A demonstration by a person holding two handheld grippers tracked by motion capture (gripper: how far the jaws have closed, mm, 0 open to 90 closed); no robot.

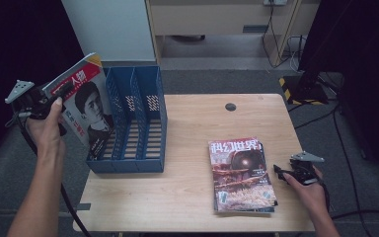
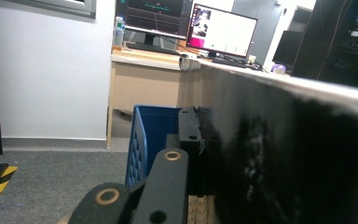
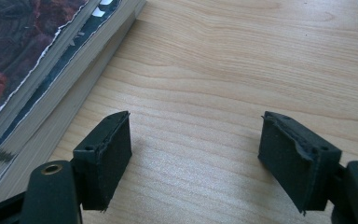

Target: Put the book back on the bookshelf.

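Magazine (image 1: 81, 101) pinched in left fingers (image 1: 54, 96) over blue file rack (image 1: 143, 143); right fingers (image 1: 282, 173) agape, bare.

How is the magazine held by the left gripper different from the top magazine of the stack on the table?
The held magazine is raised and tilted over the blue file rack, clamped in the left gripper; the stack's top magazine lies flat on the table, untouched. The held one's cover shows a portrait, the stack's a reddish scene. The right gripper stands open beside the stack. Both bear large Chinese titles.
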